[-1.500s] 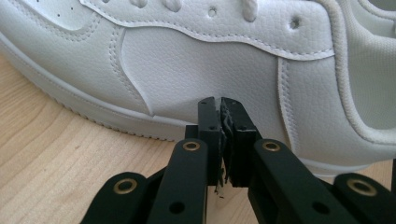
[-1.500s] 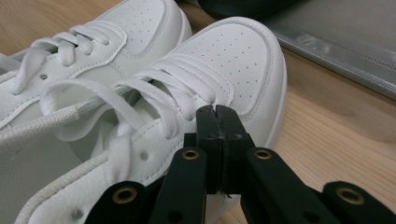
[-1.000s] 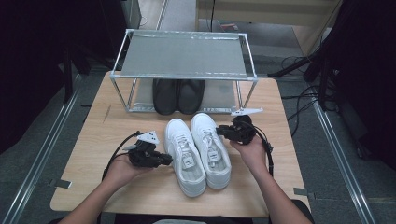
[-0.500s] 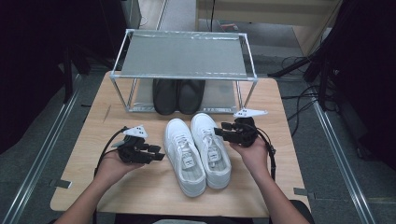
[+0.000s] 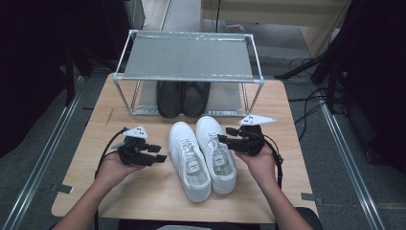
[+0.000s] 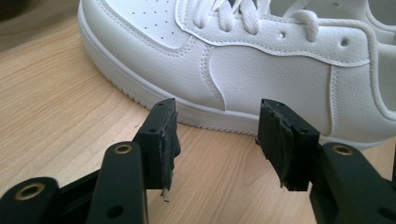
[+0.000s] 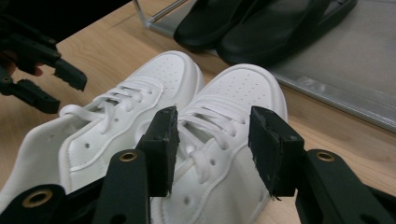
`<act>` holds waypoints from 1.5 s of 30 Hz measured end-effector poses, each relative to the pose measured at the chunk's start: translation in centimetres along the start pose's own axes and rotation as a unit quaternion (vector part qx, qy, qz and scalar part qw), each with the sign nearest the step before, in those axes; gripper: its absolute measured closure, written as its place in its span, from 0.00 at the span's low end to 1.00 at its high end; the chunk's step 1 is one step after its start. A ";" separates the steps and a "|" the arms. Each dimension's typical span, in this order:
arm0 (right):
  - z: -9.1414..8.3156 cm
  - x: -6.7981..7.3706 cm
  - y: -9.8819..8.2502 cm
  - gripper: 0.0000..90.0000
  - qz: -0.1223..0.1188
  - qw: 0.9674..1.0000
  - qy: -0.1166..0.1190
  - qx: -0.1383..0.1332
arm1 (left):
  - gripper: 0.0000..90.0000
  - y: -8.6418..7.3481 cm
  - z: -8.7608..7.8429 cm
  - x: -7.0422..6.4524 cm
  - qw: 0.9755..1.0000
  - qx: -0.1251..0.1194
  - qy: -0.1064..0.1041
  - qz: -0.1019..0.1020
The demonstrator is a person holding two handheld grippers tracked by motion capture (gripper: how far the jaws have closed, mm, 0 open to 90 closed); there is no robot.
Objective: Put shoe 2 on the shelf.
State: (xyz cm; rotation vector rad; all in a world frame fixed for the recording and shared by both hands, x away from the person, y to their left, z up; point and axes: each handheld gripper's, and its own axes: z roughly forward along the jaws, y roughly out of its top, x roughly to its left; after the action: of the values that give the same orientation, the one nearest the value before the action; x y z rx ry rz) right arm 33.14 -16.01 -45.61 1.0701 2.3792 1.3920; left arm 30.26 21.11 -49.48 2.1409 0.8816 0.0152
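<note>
Flanking the white sneakers [image 5: 203, 158] on the worktop [image 5: 143, 191].
Left gripper [image 5: 155, 154] and right gripper [image 5: 225, 135], jaws just opened and empty, sit clear of the paired shoes.

Your tongs sit over a light wooden table [image 5: 143, 191] with rounded corners, grain running across. Ahead of the tongs stands a metal-framed rack [image 5: 187, 57] with a grey top shelf; black shoes [image 5: 183, 98] rest on its lower level. Left and right of you, grey floor [image 5: 43, 143] with metal rails [image 5: 352, 163] running along both table sides. Beyond your right tong, black cables [image 5: 306, 103] trail over the floor. Far corners are dark; light falls evenly from above.
</note>
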 end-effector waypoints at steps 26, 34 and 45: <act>-0.9 4.8 -1.3 0.52 -0.003 1.000 0.000 0.001 | 0.47 2.3 0.0 2.3 1.000 -0.018 0.004 0.007; -0.4 6.0 -1.9 0.48 0.010 1.000 -0.006 -0.001 | 0.47 3.1 0.2 3.1 1.000 -0.016 0.005 0.011; 0.9 8.2 -2.8 0.40 0.023 0.999 -0.041 -0.001 | 0.47 3.7 0.5 3.2 1.000 -0.019 0.003 0.017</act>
State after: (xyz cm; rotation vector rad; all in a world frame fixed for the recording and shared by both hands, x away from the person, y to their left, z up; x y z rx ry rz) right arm 26.30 -10.78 -46.81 1.1664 2.3085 1.3378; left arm 35.03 21.09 -48.15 2.1216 0.8418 0.0555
